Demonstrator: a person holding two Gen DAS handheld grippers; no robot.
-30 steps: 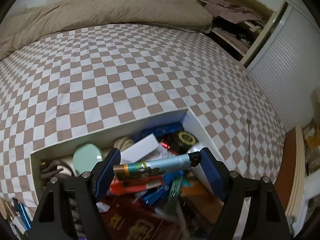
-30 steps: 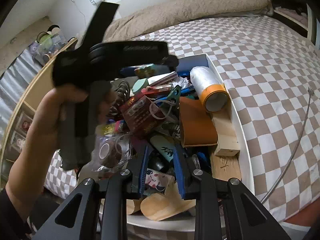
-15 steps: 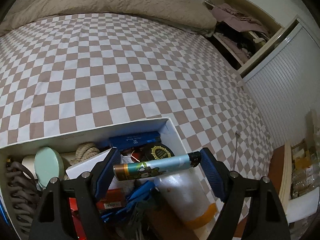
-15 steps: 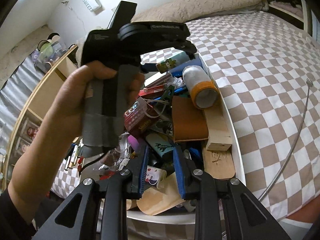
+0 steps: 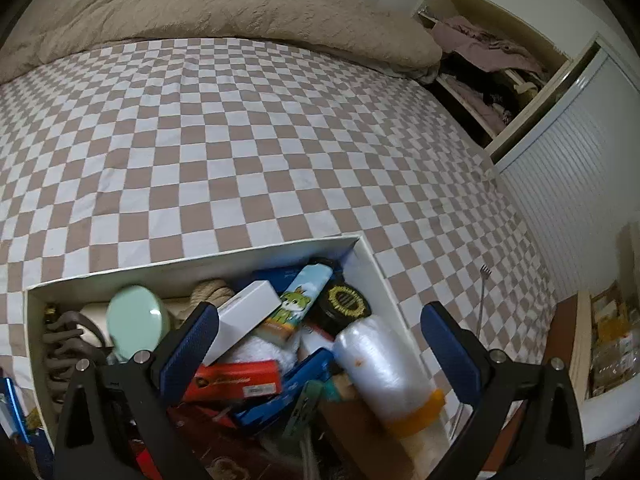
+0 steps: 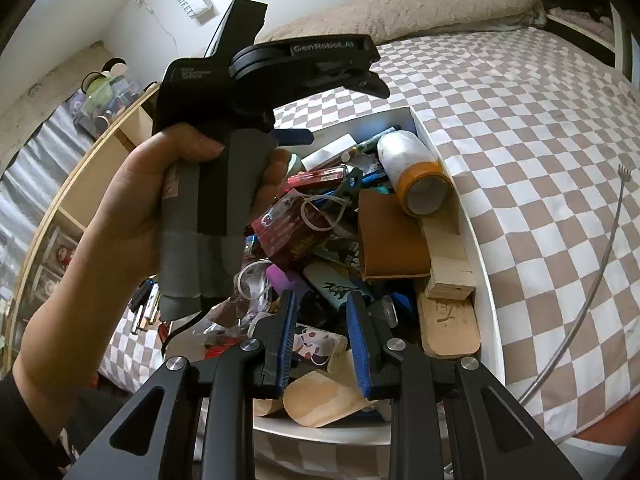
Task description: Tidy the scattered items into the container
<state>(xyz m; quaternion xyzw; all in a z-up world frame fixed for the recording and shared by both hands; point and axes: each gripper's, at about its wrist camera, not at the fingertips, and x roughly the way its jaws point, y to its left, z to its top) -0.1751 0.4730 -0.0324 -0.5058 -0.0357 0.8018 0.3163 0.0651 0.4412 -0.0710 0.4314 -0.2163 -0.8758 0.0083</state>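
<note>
In the left wrist view, the left hand-held gripper (image 5: 320,330) is seen with its blue-padded fingers spread wide and nothing between them; it hangs over the far end of the white container (image 5: 192,266), which sits on the checkered bed (image 5: 240,140). Inside the container, a slim illustrated tube (image 5: 302,300) (light blue, with a cartoon figure printed on it) is lying tilted against a white box (image 5: 246,318) and just beside a round black tin (image 5: 345,300); a mint-green round lid (image 5: 134,328) is seen to the left, a coil of rope (image 5: 212,292) behind the white box, a red box (image 5: 236,378) below it, and a plastic-wrapped roll (image 5: 384,372) with an orange end along the right wall. A metal back scratcher (image 5: 482,292) lies on the bed to the right of the container.

In the right wrist view, the right hand-held gripper (image 6: 322,344) is held above the near end of the same container (image 6: 486,280); its blue pads stand a narrow gap apart, and nothing is gripped between them. The left hand-held gripper (image 6: 376,80) is seen from the side, raised over the far end and held by the left hand (image 6: 160,192). The container is heaped full; a brown leather piece (image 6: 388,236), a wooden block (image 6: 444,252), a dark red box (image 6: 294,228) and the wrapped roll (image 6: 412,168) are recognisable, and the tube (image 6: 374,142) is glimpsed at the far end beside the roll.
</note>
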